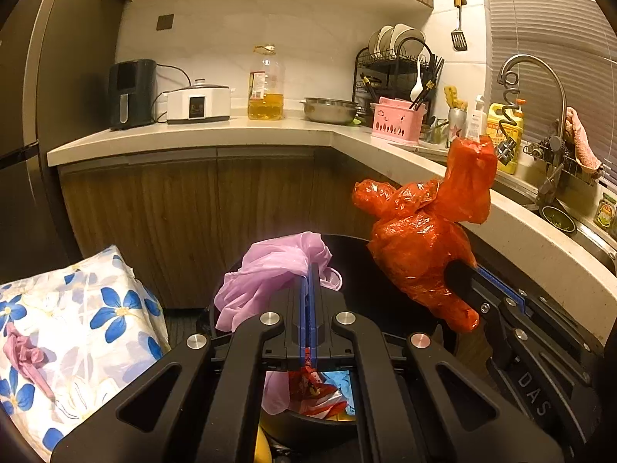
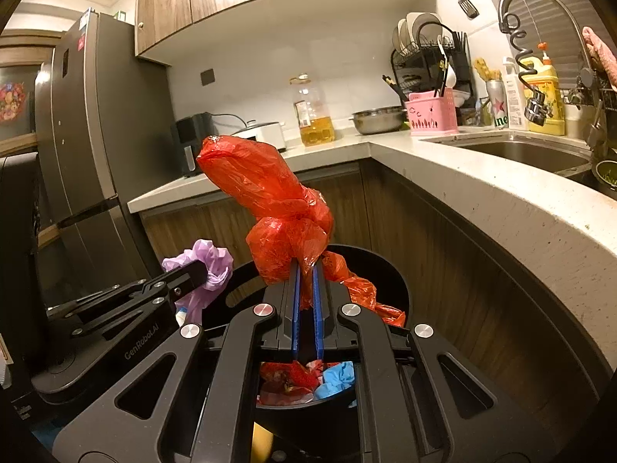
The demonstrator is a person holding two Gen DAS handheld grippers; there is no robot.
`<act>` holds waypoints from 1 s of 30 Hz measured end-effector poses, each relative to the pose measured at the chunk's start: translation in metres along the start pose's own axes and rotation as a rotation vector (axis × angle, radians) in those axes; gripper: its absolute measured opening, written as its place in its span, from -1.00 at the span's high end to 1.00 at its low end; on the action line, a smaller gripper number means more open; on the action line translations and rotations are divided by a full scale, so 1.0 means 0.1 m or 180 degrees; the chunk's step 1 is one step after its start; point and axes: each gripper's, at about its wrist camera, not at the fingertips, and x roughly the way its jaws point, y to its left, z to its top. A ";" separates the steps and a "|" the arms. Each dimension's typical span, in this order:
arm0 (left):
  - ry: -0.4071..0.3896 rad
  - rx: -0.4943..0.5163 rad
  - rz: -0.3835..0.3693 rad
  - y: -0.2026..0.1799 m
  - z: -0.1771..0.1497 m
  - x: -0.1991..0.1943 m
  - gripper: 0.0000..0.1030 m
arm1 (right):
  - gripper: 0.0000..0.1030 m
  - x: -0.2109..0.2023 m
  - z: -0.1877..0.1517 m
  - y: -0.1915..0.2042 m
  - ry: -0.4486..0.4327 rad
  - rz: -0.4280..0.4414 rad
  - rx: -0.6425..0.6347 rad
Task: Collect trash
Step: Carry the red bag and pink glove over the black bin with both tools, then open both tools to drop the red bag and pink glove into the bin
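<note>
- Clamping a crumpled purple plastic bag (image 1: 270, 274), the left gripper (image 1: 309, 270) had its blue-lined fingers pressed nearly together on the thin plastic, which bunched above and to the left of the fingertips.
- From the right wrist view, that same purple plastic bag (image 2: 210, 266) showed at the left, held at the tip of the left gripper (image 2: 200, 270) above the near left rim of the bin.
- The right gripper (image 2: 306, 270) was clenched on a knotted red plastic bag (image 2: 277, 208), the jaws pinching a twist of plastic just under the knot; the bag's loose top stood up and leaned left.
- From the left wrist view, the red plastic bag (image 1: 420, 239) hung to the right, with the right gripper (image 1: 462, 274) grasping it from the lower right.
- A round black trash bin (image 2: 389, 266) sat directly under both grippers, on the floor beside the curved countertop (image 2: 501, 200). Red and blue wrappers (image 2: 308, 378) lay inside it.
- Both bags were held over the open bin, near each other but apart.
- A white cloth bundle with blue flowers (image 1: 77, 328) lay left of the bin.
- On the countertop stood an oil bottle (image 1: 266, 85), a steel bowl (image 1: 329, 110), a pink basket (image 1: 397, 119) and a dish rack (image 1: 397, 61).
- A sink (image 2: 520, 154) with a curved faucet (image 2: 540, 0) was at the right, and a dark refrigerator (image 2: 88, 135) at the left.
</note>
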 end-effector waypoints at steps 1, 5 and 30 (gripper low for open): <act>0.0010 -0.0001 -0.0007 0.01 0.00 0.01 0.99 | 0.86 0.02 0.00 0.00 0.0009 -0.0005 -0.0004; 0.0053 0.0037 -0.0002 0.01 -0.01 0.07 0.98 | 0.85 0.07 -0.02 -0.01 0.0061 -0.0005 -0.0009; 0.0070 -0.0106 0.0159 0.27 -0.22 -0.10 -0.50 | -0.07 -0.05 -0.05 -0.09 0.0085 -0.0108 0.0102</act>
